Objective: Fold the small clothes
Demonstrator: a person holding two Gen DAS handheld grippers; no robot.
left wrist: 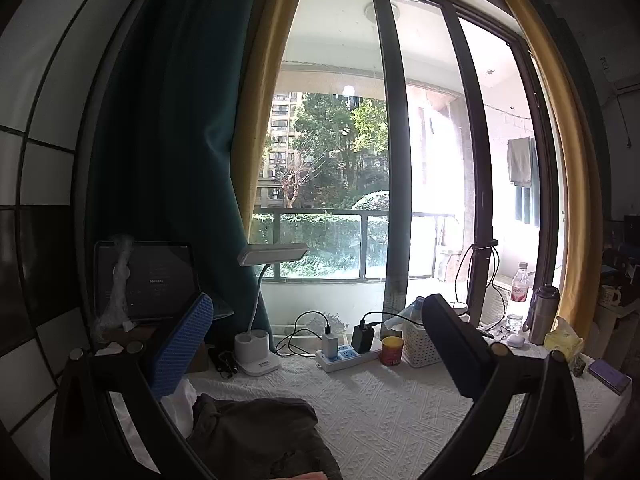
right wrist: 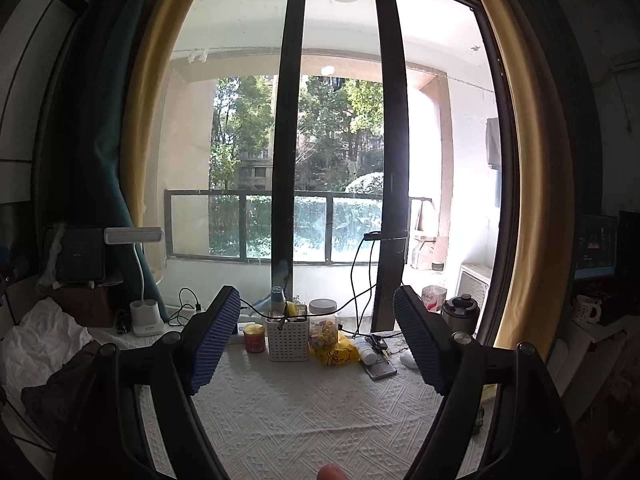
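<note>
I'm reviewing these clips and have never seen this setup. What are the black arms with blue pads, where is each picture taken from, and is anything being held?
No robot here: a person carries two hand-held tongs, each with a fisheye camera looking forward between its fingers. One picture is from the left tongs, the other from the right tongs. Both are open, held above the table, holding nothing. On the white textured tablecloth lies a dark garment, unfolded, beside white cloth. Along the window stand a desk lamp, a power strip, a red can and a white basket.
</note>
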